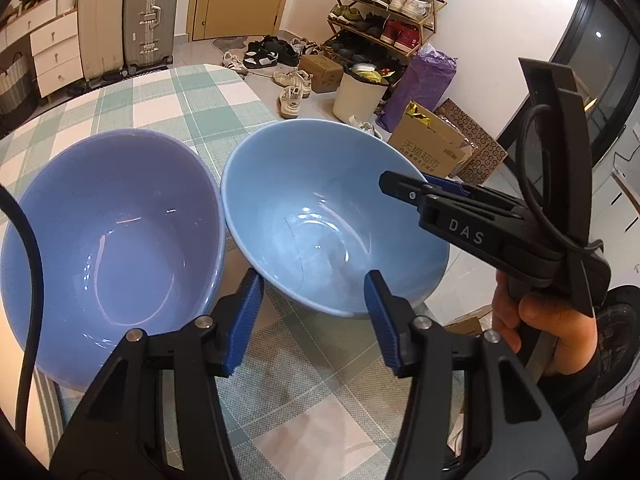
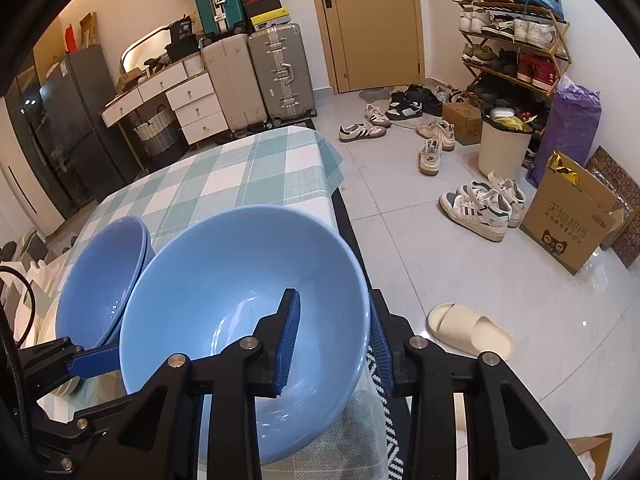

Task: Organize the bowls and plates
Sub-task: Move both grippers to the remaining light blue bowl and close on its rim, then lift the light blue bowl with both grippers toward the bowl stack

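Two bowls stand side by side on the green-and-white checked tablecloth (image 1: 304, 392). The light blue bowl (image 1: 320, 220) (image 2: 224, 292) is at the table's right edge and looks tilted. My right gripper (image 2: 336, 340) is shut on its right rim, with one pad inside the bowl and the other outside; in the left wrist view the right gripper (image 1: 404, 188) reaches in from the right, held by a hand (image 1: 536, 332). The darker blue bowl (image 1: 112, 248) (image 2: 100, 280) sits to the left. My left gripper (image 1: 314, 300) is open just in front of the light bowl's near wall, holding nothing.
A black cable (image 1: 32, 280) hangs over the darker bowl's left side. Pale plate edges (image 2: 60, 390) show at the far left. Right of the table edge lie the tiled floor, a beige slipper (image 2: 468, 330), shoes (image 2: 476, 208), a cardboard box (image 2: 568, 224) and a white bin (image 2: 502, 148).
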`<state>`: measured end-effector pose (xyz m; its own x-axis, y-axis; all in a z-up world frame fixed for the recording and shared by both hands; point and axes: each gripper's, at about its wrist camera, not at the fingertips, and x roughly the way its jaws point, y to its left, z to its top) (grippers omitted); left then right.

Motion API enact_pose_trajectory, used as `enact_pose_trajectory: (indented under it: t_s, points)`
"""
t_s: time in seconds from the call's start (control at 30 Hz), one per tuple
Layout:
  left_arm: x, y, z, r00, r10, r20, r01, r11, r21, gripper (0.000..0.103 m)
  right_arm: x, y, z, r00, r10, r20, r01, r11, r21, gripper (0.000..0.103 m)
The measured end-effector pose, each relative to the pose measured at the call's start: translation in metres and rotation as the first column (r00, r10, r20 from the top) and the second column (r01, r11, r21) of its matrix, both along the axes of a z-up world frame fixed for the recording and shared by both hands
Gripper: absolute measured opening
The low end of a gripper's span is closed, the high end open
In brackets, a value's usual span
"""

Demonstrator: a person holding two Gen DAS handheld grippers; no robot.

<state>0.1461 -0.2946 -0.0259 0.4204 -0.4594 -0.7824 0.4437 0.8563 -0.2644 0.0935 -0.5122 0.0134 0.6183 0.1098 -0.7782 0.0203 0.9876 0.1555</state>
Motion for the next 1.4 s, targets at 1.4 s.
enact_pose_trajectory:
  t_s: [1.4]
  points:
    - [-0.035, 0.024, 0.054, 0.978, -0.021, 0.209, 0.026, 0.999, -0.022, 0.045, -0.056, 0.026, 0.065, 0.982, -0.002, 0.19, 0.026, 0.992, -0.12, 0.035]
